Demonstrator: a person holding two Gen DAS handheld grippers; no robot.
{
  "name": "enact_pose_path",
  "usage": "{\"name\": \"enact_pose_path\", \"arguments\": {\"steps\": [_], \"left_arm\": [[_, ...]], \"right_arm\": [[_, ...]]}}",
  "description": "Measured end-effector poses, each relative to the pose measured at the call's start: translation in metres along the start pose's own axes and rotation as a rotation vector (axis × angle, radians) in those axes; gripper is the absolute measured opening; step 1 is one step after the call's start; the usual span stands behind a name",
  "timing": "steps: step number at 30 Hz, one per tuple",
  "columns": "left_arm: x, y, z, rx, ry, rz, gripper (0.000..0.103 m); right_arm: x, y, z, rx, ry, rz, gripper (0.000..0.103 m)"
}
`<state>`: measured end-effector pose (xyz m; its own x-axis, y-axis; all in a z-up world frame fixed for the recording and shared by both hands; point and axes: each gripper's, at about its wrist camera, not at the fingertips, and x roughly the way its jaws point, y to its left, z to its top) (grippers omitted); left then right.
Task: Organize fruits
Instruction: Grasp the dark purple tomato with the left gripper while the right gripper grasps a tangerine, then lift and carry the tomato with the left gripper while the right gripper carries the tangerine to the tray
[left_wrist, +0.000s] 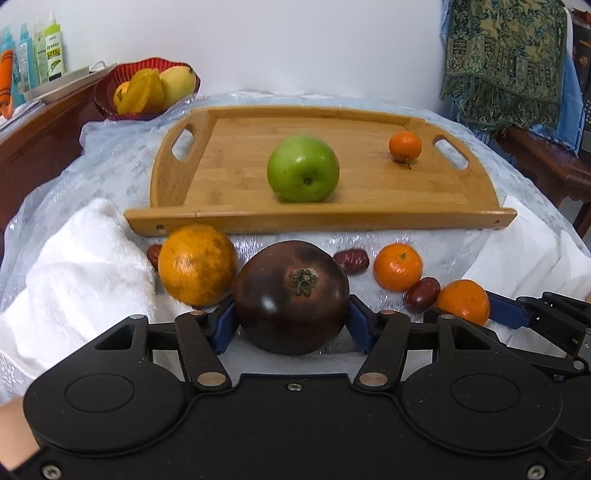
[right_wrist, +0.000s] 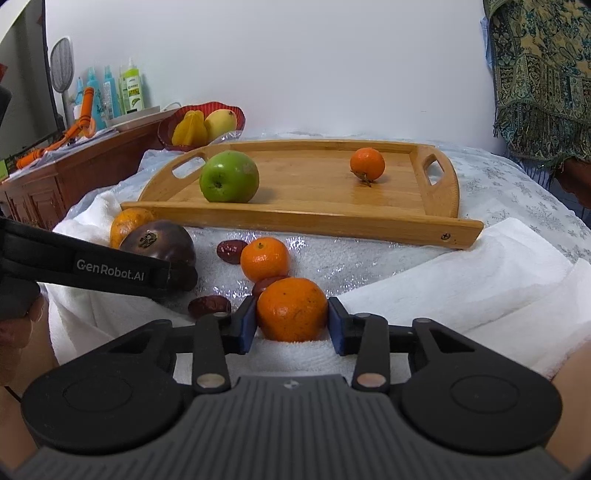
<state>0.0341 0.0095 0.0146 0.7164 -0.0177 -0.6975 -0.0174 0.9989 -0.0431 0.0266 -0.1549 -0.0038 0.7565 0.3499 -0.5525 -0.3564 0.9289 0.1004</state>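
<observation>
Straddling two fruits at once, the claws sit low in their frames. The left claw has its blue pads against the sides of a dark purple fruit at lower centre, resting on the white cloth. The right claw grips a mandarin at its widest part, also on the cloth. Beyond them, mid-frame, the wooden tray already carries a green apple and a small orange. The dark fruit looks smooth, glossy and probably slippery, likely fairly heavy; hold across its middle. The mandarin seems light and soft-skinned, so squeeze gently.
</observation>
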Motion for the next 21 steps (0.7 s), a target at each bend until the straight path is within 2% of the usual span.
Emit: {"name": "enact_pose_path", "arguments": {"steps": [4, 10, 21], "left_arm": [[-0.01, 0.002, 0.017, 0.012, -0.045, 0.004, 0.058], [-0.016, 0.009, 0.059, 0.005, -0.116, -0.004, 0.058], [0.024, 0.021, 0.135, -0.024, -0.167, 0.02, 0.059]], "right_arm": [[-0.003, -0.004, 0.012, 0.012, -0.036, 0.02, 0.044], [0.005, -0.012, 0.043, 0.008, -0.103, 0.022, 0.044], [0.044, -0.038, 0.11, 0.031, -0.172, -0.045, 0.044]]}}
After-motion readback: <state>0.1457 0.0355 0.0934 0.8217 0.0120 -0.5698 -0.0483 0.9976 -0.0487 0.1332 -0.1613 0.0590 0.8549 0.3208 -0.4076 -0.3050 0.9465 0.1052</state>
